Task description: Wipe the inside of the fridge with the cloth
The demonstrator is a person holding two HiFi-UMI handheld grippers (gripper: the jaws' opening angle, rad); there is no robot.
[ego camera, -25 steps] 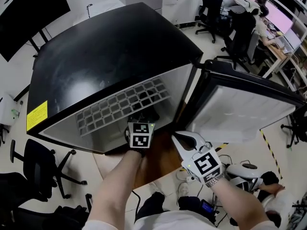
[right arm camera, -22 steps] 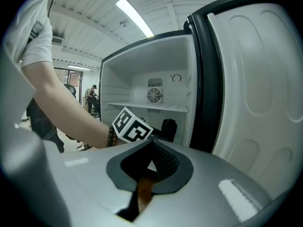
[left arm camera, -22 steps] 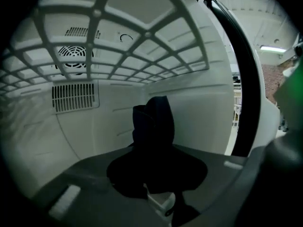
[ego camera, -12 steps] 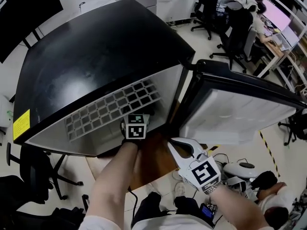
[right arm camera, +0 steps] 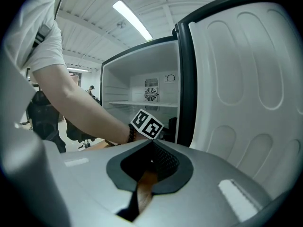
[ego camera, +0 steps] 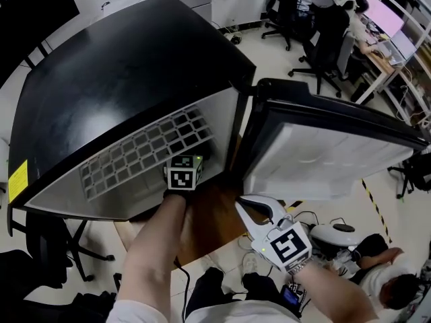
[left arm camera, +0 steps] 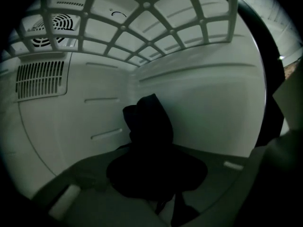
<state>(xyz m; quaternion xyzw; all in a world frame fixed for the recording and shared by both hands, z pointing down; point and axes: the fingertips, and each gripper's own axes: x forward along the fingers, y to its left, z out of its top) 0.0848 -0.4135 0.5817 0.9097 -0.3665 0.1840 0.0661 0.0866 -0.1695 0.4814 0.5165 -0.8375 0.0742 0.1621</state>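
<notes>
- Head view: a black fridge [ego camera: 135, 66] fills the frame from 9 to 12 o'clock. Its door [ego camera: 323, 153] stands swung open toward 3 o'clock, white lining up.
- A yellow sticker [ego camera: 18, 173] sits on the fridge's top edge at 9 o'clock, and office chairs [ego camera: 316, 32] stand on the floor at 1 o'clock.
- The left gripper [ego camera: 185, 170] reaches into the fridge's open front near the centre, just under the white wire shelf [ego camera: 141, 157]. Its front end is hidden inside, and only its marker cube shows.
- The right gripper [ego camera: 250, 204] hangs at 5 o'clock, outside the fridge below the door's lower edge and above a brown wooden surface [ego camera: 209, 221].
- Left gripper view: the gripper is closed on a dark cloth [left arm camera: 149, 126], which bunches up from 6 o'clock to the middle of the picture. The cloth is inside the fridge, low down near the corner where the back wall meets the side wall. Whether it touches a wall cannot be told in the gloom.
- The wire shelf spans 12 o'clock. A round fan grille [left arm camera: 52, 25] is at 10 o'clock, with a slotted vent [left arm camera: 40, 79] below it.
- Right gripper view: its jaws are together with nothing between them, pointing at the door's edge.
- The person's arm [right arm camera: 80, 103] runs from 10 o'clock to the centre and ends at the left gripper's marker cube [right arm camera: 147, 124] in the fridge's mouth.
- A ceiling light [right arm camera: 132, 20] glows at 12 o'clock.
</notes>
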